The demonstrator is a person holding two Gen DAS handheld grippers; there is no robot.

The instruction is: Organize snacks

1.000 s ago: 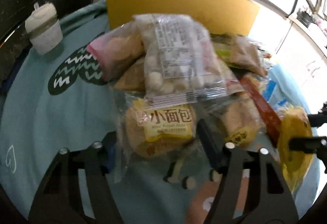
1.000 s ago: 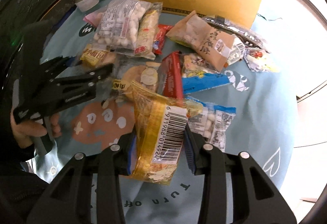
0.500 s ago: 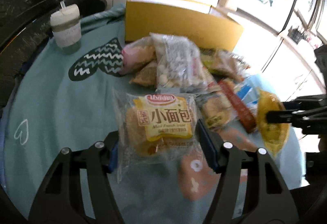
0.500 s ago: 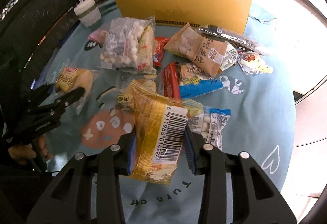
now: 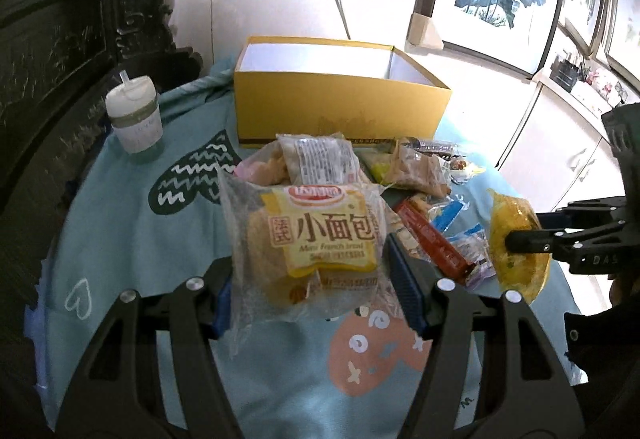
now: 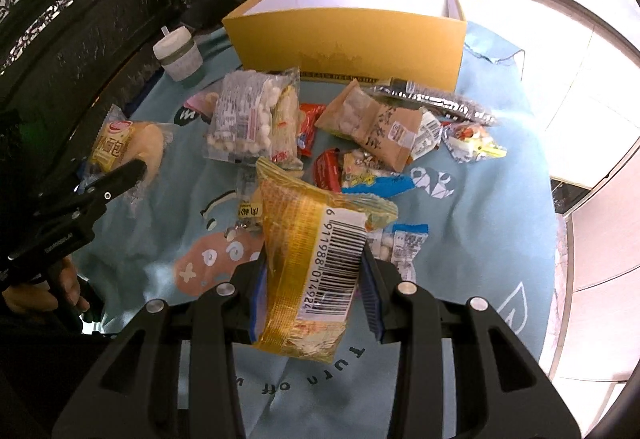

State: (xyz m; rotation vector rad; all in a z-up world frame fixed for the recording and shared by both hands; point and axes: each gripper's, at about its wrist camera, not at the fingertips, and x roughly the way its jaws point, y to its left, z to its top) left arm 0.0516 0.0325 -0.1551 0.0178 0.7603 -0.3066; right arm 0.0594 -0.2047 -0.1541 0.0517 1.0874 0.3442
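Looking along the left gripper (image 5: 308, 279), its jaws stand about half open yet pinch both sides of a clear bread packet (image 5: 316, 243), held up off the teal cloth (image 5: 120, 239) with the yellow box (image 5: 340, 111) open and apparently bare beyond the snack pile (image 5: 360, 167). The wrapper is slippery film with loose edges hanging below the pads, so I'd say the bun could slide out if the hand tilts much on the way to the box. A lidded cup (image 5: 134, 119) sits off to the left, well apart, so little danger there. Over to the right gripper (image 6: 312, 287): jaws fairly narrow, clamped on a yellow packet (image 6: 316, 263) with a barcode, held above the cloth (image 6: 480, 239). Its grip sits low on the packet and the top flops forward, so it may swing or snag the box (image 6: 348, 39) wall going in. From here the left gripper (image 6: 120, 175) shows at the far left with the bread packet (image 6: 120, 147). If both head for the box together, I reckon they could bump at its opening. The scattered packets (image 6: 360, 127) lie between the hands and the box, so a low pass could drag some along.
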